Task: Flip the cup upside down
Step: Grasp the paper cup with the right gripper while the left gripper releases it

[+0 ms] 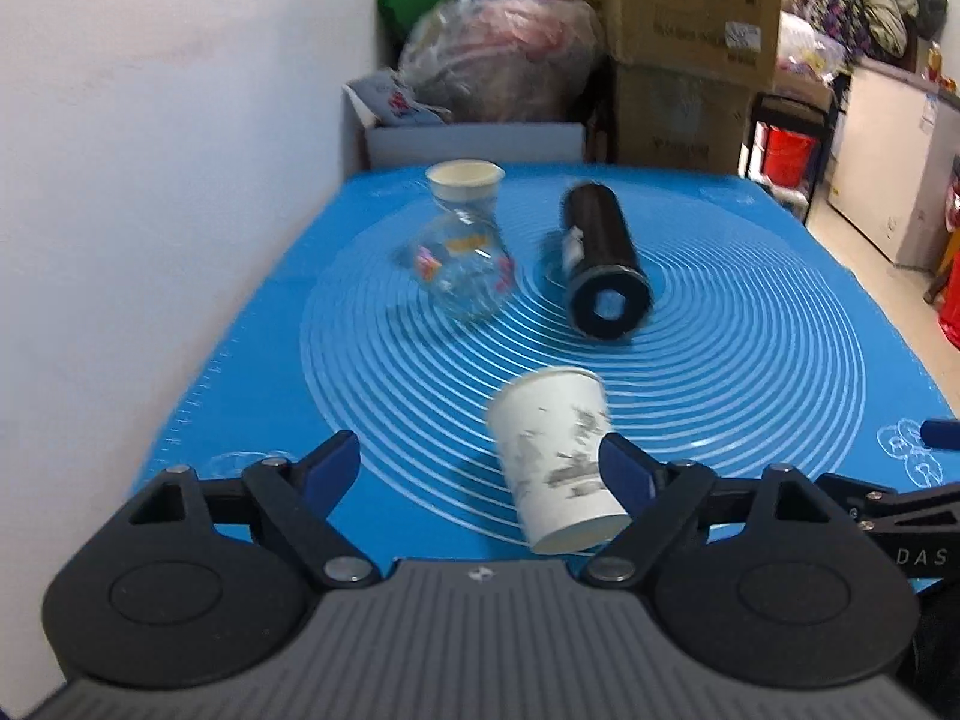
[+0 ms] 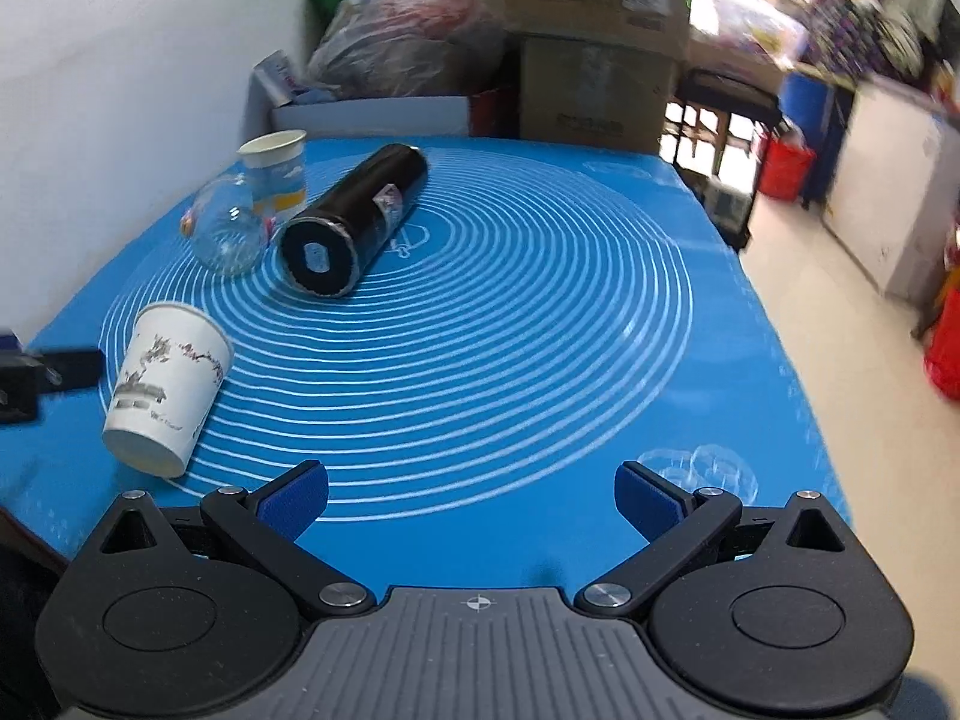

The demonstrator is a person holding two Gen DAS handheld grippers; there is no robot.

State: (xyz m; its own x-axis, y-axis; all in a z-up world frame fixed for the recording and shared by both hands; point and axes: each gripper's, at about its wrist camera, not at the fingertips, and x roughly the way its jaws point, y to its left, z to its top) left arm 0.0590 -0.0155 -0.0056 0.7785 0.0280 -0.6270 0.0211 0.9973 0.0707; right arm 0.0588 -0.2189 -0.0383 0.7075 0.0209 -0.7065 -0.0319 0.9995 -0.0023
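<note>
A white paper cup (image 1: pixel 555 456) with a grey ink print is tilted on the blue mat, its base toward me and its mouth away. It also shows in the right wrist view (image 2: pixel 165 387) at the left. My left gripper (image 1: pixel 477 465) is open; the cup sits between its fingers, close against the right pad (image 1: pixel 627 471). My right gripper (image 2: pixel 471 501) is open and empty over the mat's near edge, well right of the cup.
A black cylindrical flask (image 1: pixel 600 261) lies on its side mid-mat. A clear glass jar (image 1: pixel 459 267) lies next to a second paper cup (image 1: pixel 465 180) standing upright at the back left. White wall to the left, boxes and bags behind the table (image 2: pixel 750 312).
</note>
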